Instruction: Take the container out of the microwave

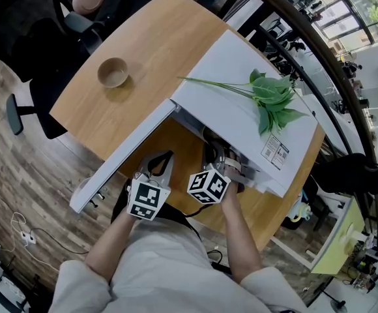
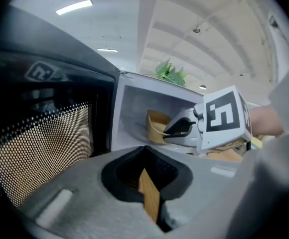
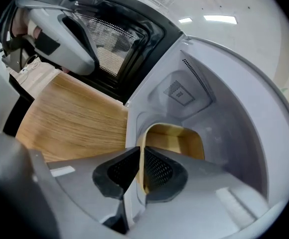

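The white microwave (image 1: 241, 90) stands on a round wooden table (image 1: 156, 38) with its door (image 1: 124, 158) swung open to the left. Inside the cavity sits a tan container (image 3: 177, 141), also in the left gripper view (image 2: 157, 126). My right gripper (image 3: 140, 156) reaches into the cavity (image 1: 221, 165) and is shut on the container's near rim, with the thin wall pinched between its pads. My left gripper (image 2: 144, 171) hovers over the table in front of the open door (image 1: 169, 155). Its jaws are shut with nothing between them.
A green leafy sprig (image 1: 270, 96) lies on top of the microwave. A small tan bowl (image 1: 113, 72) sits on the table's far left part. A black office chair (image 1: 58, 18) stands beyond the table. The door's mesh window (image 2: 40, 148) is close on my left gripper's left.
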